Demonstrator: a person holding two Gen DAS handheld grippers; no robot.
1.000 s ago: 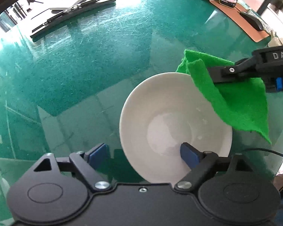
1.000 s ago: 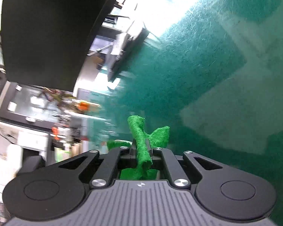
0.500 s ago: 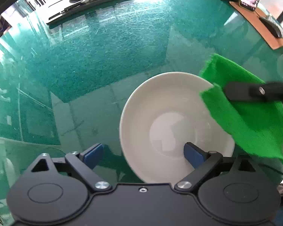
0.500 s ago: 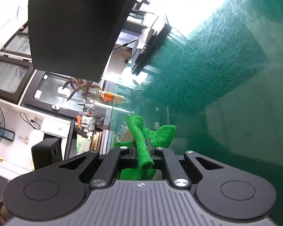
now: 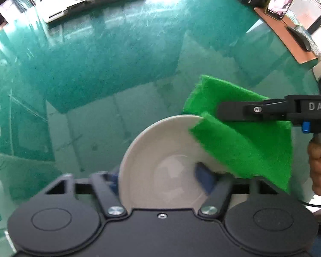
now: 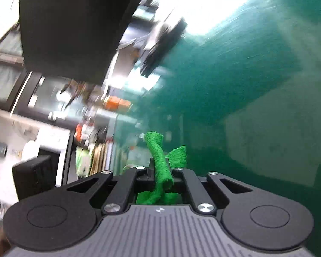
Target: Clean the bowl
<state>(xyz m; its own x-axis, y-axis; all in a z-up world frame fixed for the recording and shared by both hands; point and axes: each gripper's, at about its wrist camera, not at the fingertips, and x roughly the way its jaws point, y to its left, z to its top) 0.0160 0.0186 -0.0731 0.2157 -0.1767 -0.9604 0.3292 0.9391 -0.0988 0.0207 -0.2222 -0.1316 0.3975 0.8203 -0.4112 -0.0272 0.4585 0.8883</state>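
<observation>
White bowl point(image 5: 160, 156) sits on the green table point(image 5: 117, 75), its near rim between the fingers of my left gripper point(image 5: 160, 180), one blue pad inside and one outside; contact is blurred, so I cannot tell whether it grips. My right gripper point(image 6: 160, 171) is clamped on a green cloth point(image 5: 246, 141) draped over the bowl's right rim. I judge the bowl hard, smooth, slippery and breakable: best held at the rim. The cloth is soft and limp.

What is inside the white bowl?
Inside the white bowl sits one blue pad of the left gripper, and the green cloth hangs over its right side. No food shows; the part under the cloth is hidden.
</observation>
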